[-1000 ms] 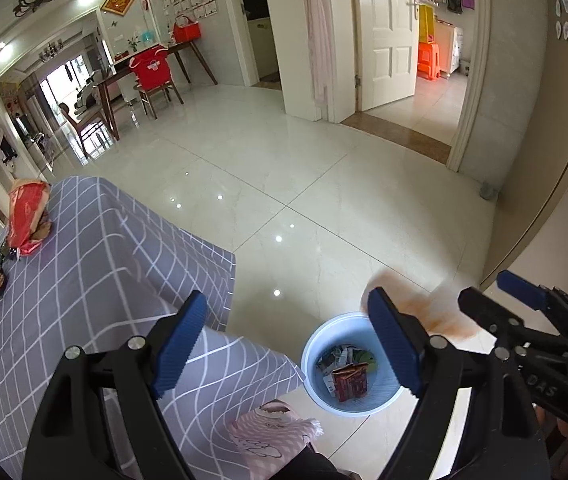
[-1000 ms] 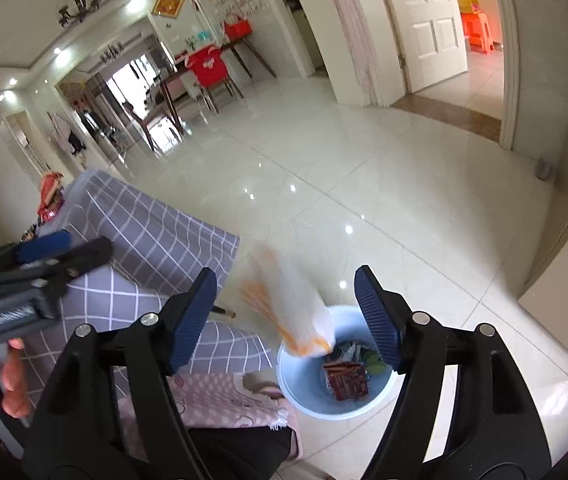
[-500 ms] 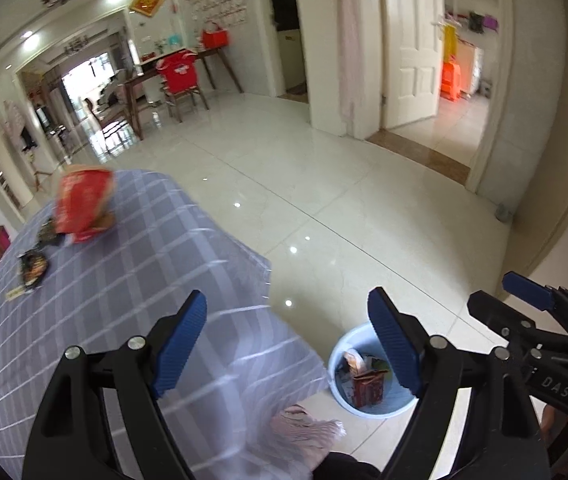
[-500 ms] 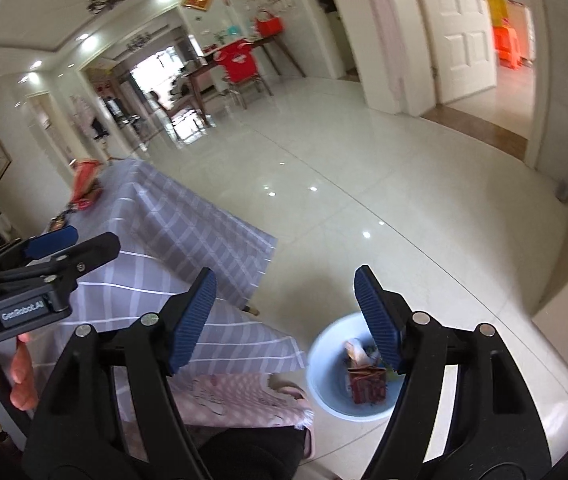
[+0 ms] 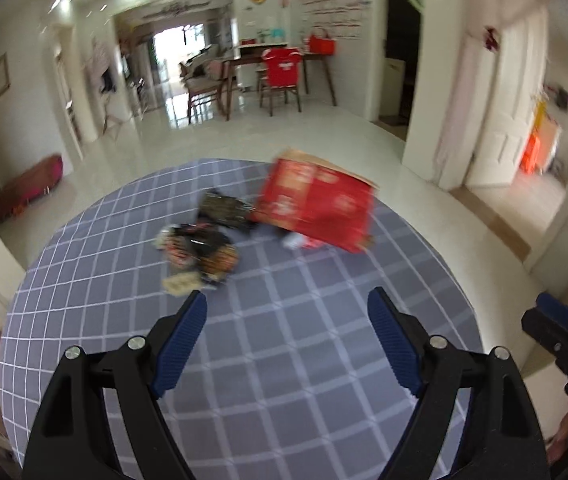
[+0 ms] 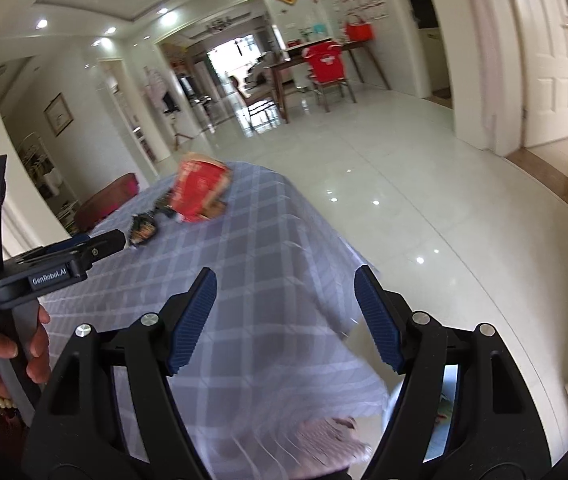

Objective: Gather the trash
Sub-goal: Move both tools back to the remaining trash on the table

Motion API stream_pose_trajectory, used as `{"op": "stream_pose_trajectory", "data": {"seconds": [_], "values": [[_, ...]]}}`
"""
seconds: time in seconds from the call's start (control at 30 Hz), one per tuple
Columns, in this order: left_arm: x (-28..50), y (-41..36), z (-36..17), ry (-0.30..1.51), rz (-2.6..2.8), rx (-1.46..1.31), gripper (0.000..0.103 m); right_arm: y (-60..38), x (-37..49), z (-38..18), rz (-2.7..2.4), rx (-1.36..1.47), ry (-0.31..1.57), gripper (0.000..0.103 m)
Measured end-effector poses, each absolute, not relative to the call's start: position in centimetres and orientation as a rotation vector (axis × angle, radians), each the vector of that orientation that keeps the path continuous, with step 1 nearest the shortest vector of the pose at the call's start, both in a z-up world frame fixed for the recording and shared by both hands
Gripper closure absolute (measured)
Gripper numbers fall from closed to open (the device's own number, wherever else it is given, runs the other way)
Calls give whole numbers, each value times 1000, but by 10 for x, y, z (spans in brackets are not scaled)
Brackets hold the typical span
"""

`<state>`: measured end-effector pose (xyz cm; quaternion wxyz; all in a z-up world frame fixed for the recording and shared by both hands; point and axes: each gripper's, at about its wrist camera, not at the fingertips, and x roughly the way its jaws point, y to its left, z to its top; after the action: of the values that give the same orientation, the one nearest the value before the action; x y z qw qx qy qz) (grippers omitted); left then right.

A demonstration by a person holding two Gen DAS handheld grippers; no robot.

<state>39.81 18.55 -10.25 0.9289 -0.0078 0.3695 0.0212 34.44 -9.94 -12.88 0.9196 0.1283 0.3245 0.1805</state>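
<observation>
Above the checked table (image 5: 284,360), both hand-held grippers, left (image 5: 286,328) and right (image 6: 285,312), tilt downward, spread, empty.

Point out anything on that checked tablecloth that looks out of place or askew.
A red carton sits tilted and crumpled-looking on the checked tablecloth, with a loose heap of dark snack wrappers scattered beside it. Blur hides finer detail. Both grippers, left and right, are open and empty.
</observation>
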Motion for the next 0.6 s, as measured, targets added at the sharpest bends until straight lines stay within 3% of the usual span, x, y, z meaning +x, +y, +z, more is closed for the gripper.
{"op": "stream_pose_trajectory", "data": {"seconds": [0.07, 0.13, 0.2, 0.4, 0.6], "values": [[412, 209, -100, 767, 52, -71, 23, -85, 358, -125, 397, 254, 669, 32], [430, 230, -102, 793, 45, -123, 31, -66, 375, -122, 421, 234, 673, 32], [444, 242, -107, 816, 40, -168, 33, -50, 393, -120, 447, 216, 679, 32], [488, 256, -125, 869, 33, -209, 38, -17, 445, -122, 474, 216, 711, 32], [517, 261, -148, 944, 42, -212, 52, -4, 486, -131, 479, 257, 747, 32]]}}
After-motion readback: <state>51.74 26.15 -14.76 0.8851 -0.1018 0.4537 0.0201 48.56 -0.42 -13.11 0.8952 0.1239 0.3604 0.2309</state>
